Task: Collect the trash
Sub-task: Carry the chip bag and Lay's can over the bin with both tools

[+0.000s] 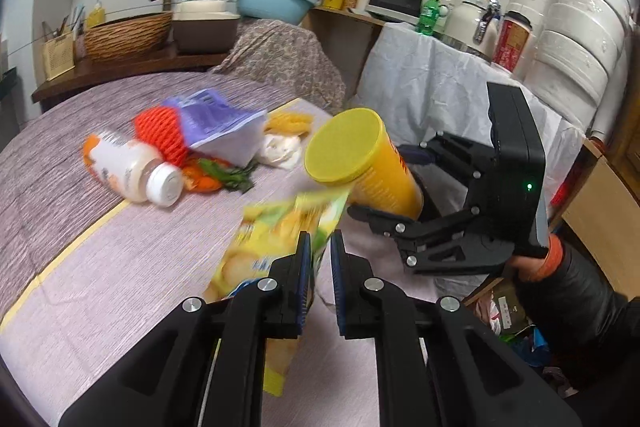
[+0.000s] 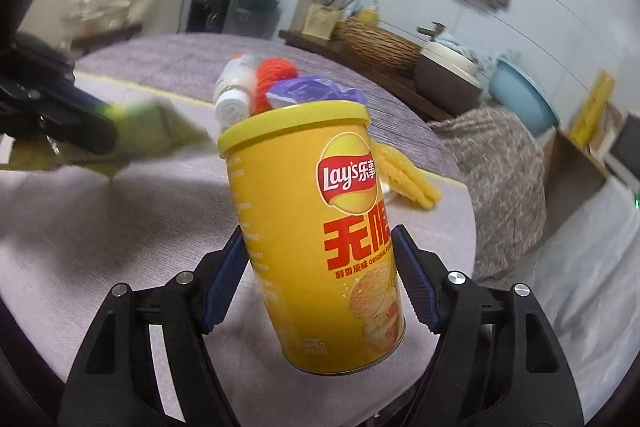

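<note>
**A:** While the left gripper (image 1: 320, 267) is pinching the flat yellow-green crisp packet (image 1: 276, 239), its jaws are sitting almost together with only the foil between the blue pads. Packet is hanging clear of the table, blurred.

**B:** Right gripper (image 2: 320, 279) is clamping the tall yellow cardboard crisp tube with the yellow plastic lid (image 2: 316, 227). Both pads are pressing on its lower half. Tube is off the table, leaning slightly in the right wrist view; in the left wrist view it is lying nearly level, lid end facing the camera.

**A:** Where is it sitting relative to the packet?

**B:** Just beside it, to the right in the left wrist view, over the table edge. Can't tell if they are touching.

**A:** Rest of the trash is lying on the round table under the purple-grey striped cloth (image 1: 120, 267): a white plastic bottle with an orange label and white cap (image 1: 132, 167) on its side, touching an orange foam fruit net (image 1: 160, 135). A crumpled purple-and-white snack bag (image 1: 220, 123) is resting over the net.

**B:** Also a yellow foam fruit net (image 1: 290, 123) and a wad of white tissue (image 1: 280, 147) behind the bag, near the far table edge. Green leaves and orange peel (image 1: 224, 179) are showing under the bag.

**A:** A person's black sleeve with an orange cuff (image 1: 560, 275) is holding the right gripper.
</note>
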Motion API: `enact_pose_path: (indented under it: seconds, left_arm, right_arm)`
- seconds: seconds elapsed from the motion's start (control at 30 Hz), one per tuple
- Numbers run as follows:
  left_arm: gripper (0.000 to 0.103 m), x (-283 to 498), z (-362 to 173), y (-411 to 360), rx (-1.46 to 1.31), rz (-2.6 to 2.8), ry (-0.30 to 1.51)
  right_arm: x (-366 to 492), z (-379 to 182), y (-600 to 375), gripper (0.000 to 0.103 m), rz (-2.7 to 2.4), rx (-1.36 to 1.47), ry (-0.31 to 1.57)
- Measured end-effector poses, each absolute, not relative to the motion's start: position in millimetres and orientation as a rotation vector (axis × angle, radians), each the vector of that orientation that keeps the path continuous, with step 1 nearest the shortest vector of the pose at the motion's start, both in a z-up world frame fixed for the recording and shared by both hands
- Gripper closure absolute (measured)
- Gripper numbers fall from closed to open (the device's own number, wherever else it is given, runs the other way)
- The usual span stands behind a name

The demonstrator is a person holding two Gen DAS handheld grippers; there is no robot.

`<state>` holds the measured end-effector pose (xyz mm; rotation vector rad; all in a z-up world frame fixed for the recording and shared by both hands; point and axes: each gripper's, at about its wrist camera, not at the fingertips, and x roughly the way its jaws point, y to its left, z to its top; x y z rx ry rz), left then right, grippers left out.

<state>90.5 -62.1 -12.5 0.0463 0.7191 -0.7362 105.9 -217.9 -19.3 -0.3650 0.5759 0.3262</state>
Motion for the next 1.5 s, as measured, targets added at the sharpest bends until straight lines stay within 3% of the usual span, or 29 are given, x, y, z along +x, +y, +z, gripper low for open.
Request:
enact_pose_path:
  seconds: [0.37, 0.43, 0.47, 0.5, 0.83, 0.87, 0.9, 0.93, 1.0, 1.1, 1.2, 1.5]
  left_arm:
    - [0.09, 97.9, 10.3, -125.5, 0.127, -0.84, 0.667]
    - [0.056, 92.6, 7.3, -123.0, 0.175, -0.801, 0.674]
    - [0.019, 89.8, 3.6, -122.0, 0.203, -0.78, 0.682]
    - [0.011, 86.4, -1.2, -120.2, 0.221, -0.761, 0.687]
    - [0.021, 91.8, -77.3, -130.4, 0.348, -0.672, 0.915]
    - [0.03, 91.3, -79.5, -130.6, 0.347, -0.68, 0.918]
    - [0.053, 92.4, -83.0, -130.7, 0.347, -0.682, 0.929]
    - [0.058, 94.9, -86.2, -130.5, 0.352, -0.666, 0.929]
    - [0.078, 97.1, -83.7, -128.4, 0.353, -0.64, 0.91]
    - [0.095, 102.4, -78.3, -121.9, 0.296, -0.646, 0.917]
    - [0.1, 105.8, -72.1, -115.0, 0.259, -0.635, 0.897]
    - [0.1, 99.4, -33.3, -126.5, 0.192, -0.708, 0.785]
  right_arm:
    - [79.7, -22.4, -303.7, 0.031, 0.098, -0.111, 0.561]
    - [77.7, -25.4, -306.2, 0.031, 0.093, -0.109, 0.562]
    - [77.1, -25.9, -307.2, 0.031, 0.088, -0.105, 0.557]
    - [76.2, -26.1, -307.6, 0.031, 0.088, -0.099, 0.555]
    - [70.1, -25.4, -297.6, 0.031, 0.106, -0.109, 0.547]
    - [69.8, -25.6, -297.4, 0.031, 0.103, -0.111, 0.546]
    - [69.5, -25.9, -298.0, 0.031, 0.101, -0.112, 0.546]
    - [69.8, -26.0, -298.8, 0.031, 0.1, -0.107, 0.546]
    - [69.8, -25.9, -302.2, 0.031, 0.094, -0.097, 0.546]
    - [68.9, -27.2, -304.3, 0.031, 0.088, -0.091, 0.549]
    - [66.6, -26.5, -303.9, 0.031, 0.089, -0.088, 0.544]
    - [61.4, -22.0, -311.6, 0.031, 0.057, -0.052, 0.523]
